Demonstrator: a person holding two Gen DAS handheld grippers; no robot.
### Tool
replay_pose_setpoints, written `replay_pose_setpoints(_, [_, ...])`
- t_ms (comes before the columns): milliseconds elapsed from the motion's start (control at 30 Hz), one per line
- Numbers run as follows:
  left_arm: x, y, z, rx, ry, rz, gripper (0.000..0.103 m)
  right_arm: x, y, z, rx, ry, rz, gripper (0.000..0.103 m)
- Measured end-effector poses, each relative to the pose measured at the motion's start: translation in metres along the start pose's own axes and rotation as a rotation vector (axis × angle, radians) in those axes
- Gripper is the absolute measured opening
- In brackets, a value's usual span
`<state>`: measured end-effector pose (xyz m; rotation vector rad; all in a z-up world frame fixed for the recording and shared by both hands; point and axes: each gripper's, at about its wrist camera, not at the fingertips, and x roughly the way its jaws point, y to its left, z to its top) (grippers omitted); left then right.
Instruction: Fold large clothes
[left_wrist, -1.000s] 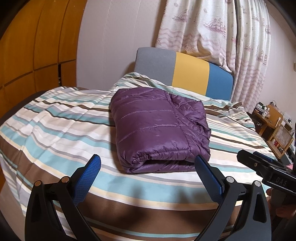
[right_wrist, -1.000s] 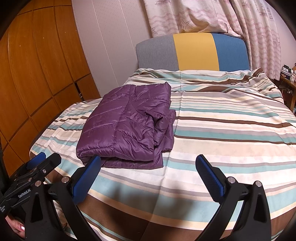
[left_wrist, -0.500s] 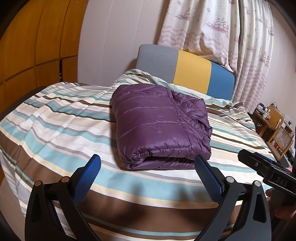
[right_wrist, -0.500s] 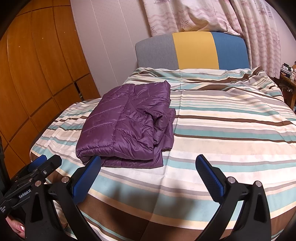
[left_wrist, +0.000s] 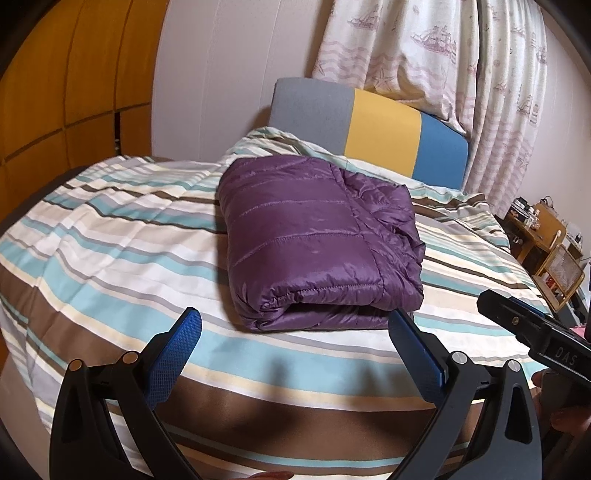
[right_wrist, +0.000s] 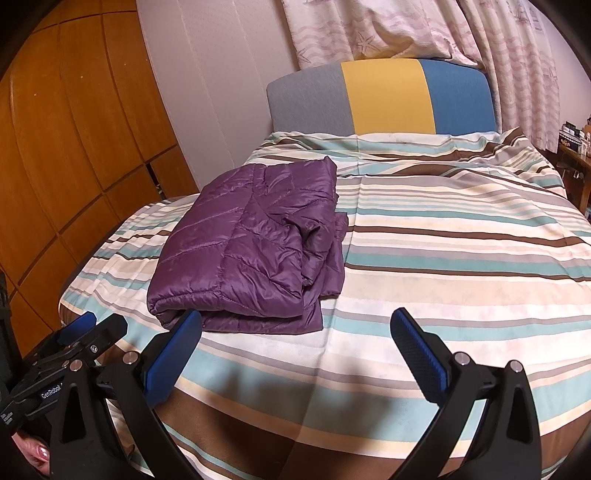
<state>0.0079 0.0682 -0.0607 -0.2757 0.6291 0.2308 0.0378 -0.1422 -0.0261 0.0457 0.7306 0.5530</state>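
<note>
A purple quilted puffer jacket (left_wrist: 314, 240) lies folded into a thick rectangle on the striped bed cover (left_wrist: 110, 258); it also shows in the right wrist view (right_wrist: 251, 251), left of centre. My left gripper (left_wrist: 295, 332) is open and empty, held just short of the jacket's near folded edge. My right gripper (right_wrist: 295, 332) is open and empty, over the bed's near edge, with its left fingertip by the jacket's near corner. Each gripper shows at the edge of the other's view, the right one (left_wrist: 532, 332) and the left one (right_wrist: 74, 343).
The bed has a grey, yellow and blue headboard (right_wrist: 384, 96). Wooden wardrobe panels (right_wrist: 74, 166) stand to the left. Patterned curtains (left_wrist: 443, 55) hang behind. Small wooden shelves with clutter (left_wrist: 543, 236) stand at the right of the bed.
Both grippers have drifted slightly, so the jacket sits a little lower and nearer in the left wrist view. The jacket has not moved and both grippers stay open.
</note>
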Motion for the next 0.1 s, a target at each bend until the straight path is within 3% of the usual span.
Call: replay_pose_setpoints(100, [0.0071, 0.0085, 0.0018, -0.033, 0.019, 0.002, 0.1, 0.0052, -0.0076, 0.0008, 0.018, 0.013, -0.01, 0.101])
